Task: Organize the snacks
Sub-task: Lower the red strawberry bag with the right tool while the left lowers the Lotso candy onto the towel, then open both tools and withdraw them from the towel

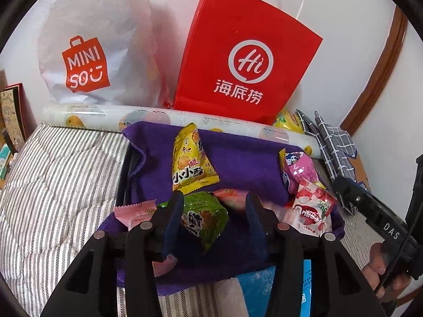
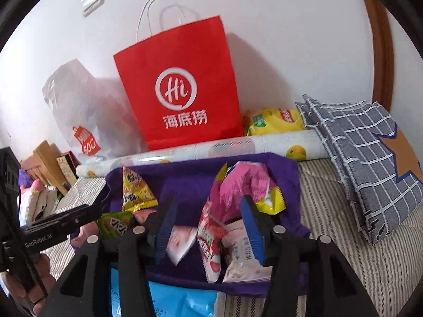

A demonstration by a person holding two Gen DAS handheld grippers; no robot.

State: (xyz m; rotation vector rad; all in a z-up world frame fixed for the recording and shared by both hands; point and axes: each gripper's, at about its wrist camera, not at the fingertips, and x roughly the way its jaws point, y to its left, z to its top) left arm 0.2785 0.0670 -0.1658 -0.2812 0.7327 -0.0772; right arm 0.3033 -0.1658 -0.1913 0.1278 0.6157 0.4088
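While hovering level over snacks, left gripper point(image 1: 214, 211) jaws spread, right gripper point(image 2: 208, 222) jaws spread

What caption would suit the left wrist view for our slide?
Open left gripper jaws straddle a green snack packet on purple cloth.

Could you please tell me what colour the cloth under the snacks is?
The cloth is purple, plain with no pattern; the left wrist view shows it best.

Purple towel-like cloth point(image 1: 238, 155). Yellow crinkled snack packet point(image 1: 191, 161), black lettering. Green foil snack packet point(image 1: 205, 218). Red paper carrier bag point(image 1: 246, 52), white logo. Grey-and-white striped bedding point(image 1: 58, 174). Grey folded fabric point(image 2: 362, 155), white grid pattern.
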